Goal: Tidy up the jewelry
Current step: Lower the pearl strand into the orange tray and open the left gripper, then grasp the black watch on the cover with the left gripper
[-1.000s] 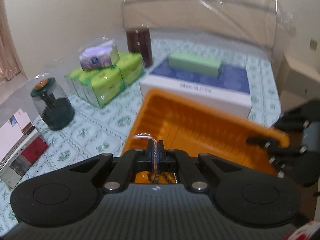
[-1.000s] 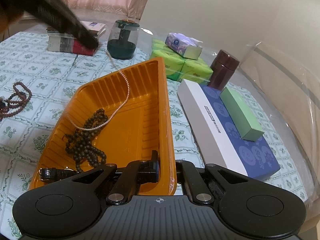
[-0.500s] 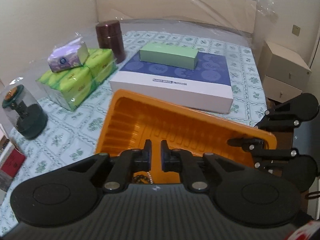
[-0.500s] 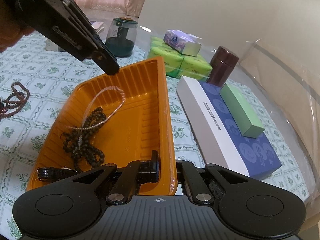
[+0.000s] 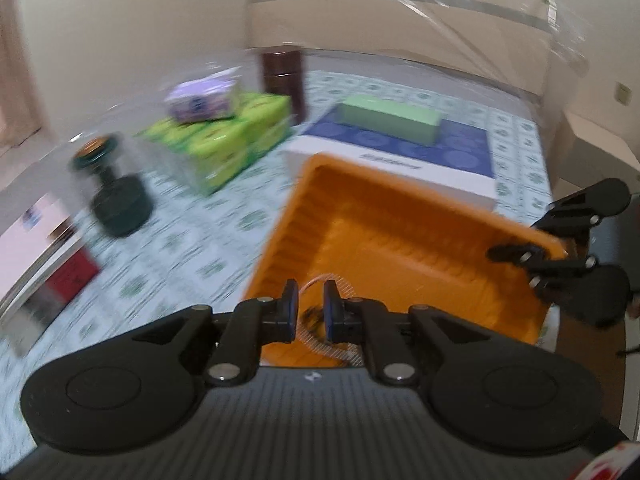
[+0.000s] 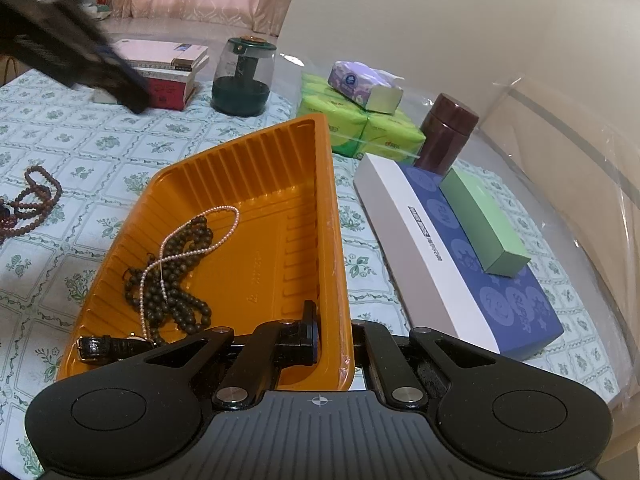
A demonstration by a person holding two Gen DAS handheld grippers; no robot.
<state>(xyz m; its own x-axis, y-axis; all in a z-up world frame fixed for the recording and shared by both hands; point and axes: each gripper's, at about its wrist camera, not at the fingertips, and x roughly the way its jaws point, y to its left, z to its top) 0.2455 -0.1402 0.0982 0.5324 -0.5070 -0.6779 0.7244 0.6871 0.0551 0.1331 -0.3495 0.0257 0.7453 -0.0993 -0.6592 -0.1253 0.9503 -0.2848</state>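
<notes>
Right gripper (image 6: 334, 344) is clamped on the near wall of the orange tray (image 6: 256, 280): one finger (image 6: 309, 334) inside the tray, the other outside and mostly hidden behind the rim. Tray sits on the patterned tablecloth (image 6: 100, 144).

Left gripper (image 5: 311, 310) is above the tray's edge, fingers parted with a small gap, nothing between them. That view is motion-blurred. In the right wrist view it shows as a dark blurred shape (image 6: 72, 60) at top left, clear of the tray.

Inside the tray: pink pearl strand (image 6: 188, 248) draped over a dark bead necklace (image 6: 176, 280), both in the left half of the tray. A black-strapped watch (image 6: 108, 347) lies in the near left corner. The pearl strand is also partly visible between the left fingers (image 5: 320, 308), lying on the tray floor.

A reddish-brown bead necklace (image 6: 28, 204) lies on the cloth, well left of the tray.

Other stuff on the table: stack of books (image 6: 168, 72), glass-domed dark green jar (image 6: 244, 76), green tissue packs (image 6: 360, 132) with a purple pack (image 6: 364, 86) on top, brown canister (image 6: 448, 134), and a flat blue-and-white box (image 6: 460, 260) right of the tray with a green box (image 6: 484, 220) resting on it.
</notes>
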